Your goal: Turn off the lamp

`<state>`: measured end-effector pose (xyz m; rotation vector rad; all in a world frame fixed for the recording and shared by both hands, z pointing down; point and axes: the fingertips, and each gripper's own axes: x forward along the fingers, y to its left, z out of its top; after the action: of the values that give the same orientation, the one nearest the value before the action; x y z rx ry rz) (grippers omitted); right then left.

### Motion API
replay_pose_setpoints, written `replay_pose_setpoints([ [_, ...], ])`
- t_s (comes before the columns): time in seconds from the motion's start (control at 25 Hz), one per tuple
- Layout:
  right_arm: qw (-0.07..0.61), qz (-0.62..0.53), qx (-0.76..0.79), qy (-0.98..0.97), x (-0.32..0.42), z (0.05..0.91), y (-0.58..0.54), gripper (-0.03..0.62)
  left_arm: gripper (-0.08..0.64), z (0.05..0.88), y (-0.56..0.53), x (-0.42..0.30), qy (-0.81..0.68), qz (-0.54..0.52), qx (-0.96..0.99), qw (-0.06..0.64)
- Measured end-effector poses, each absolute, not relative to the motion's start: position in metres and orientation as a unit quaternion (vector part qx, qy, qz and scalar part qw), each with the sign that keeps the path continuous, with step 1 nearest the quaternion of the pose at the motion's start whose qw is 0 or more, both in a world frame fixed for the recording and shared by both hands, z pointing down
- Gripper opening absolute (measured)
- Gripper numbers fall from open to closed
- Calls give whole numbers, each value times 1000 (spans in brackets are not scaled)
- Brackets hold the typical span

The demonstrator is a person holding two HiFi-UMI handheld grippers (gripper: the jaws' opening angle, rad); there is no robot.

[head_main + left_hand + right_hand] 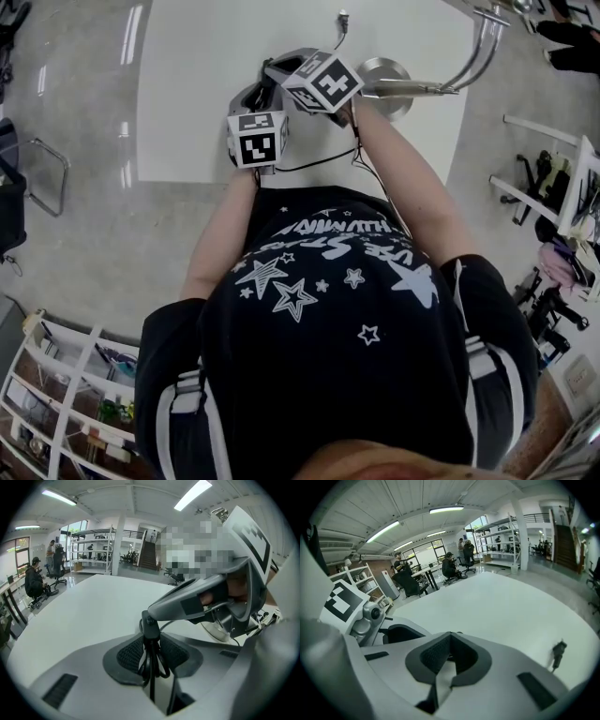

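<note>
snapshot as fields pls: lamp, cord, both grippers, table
lamp: round metal base on the table near its right edge; chrome arm runs out of frame; lamp head unseen, so lit or not cannot be told
left gripper: shut on a looped black cord
right gripper: jaws together at the tips, nothing clearly held
plug: loose end lying on the table, apart from both grippers
table: white
person: stands at the table's near edge, both grippers held close together beside the lamp base

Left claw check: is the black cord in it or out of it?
In. The left gripper view shows the black cord running between the pads of the left claw, which close on it.
</note>
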<state>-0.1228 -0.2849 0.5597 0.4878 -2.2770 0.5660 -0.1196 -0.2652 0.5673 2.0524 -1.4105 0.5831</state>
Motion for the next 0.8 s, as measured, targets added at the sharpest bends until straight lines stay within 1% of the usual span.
replay_pose_setpoints([
  [0.24, 365, 230, 185, -883, -123, 561, -285, 6, 124, 566, -266, -120, -529, 216, 769, 287],
  [0.44, 348, 246, 193, -884, -120, 559, -286, 6, 126, 568, -266, -118, -524, 205, 770, 302],
  [0.6, 337, 258, 205, -882, -114, 553, -281, 6, 126, 567, -266, -119, -524, 200, 771, 303],
  [0.8, 307, 265, 234, -883, -102, 538, -267, 6, 126, 566, -266, -119, -516, 204, 775, 302],
])
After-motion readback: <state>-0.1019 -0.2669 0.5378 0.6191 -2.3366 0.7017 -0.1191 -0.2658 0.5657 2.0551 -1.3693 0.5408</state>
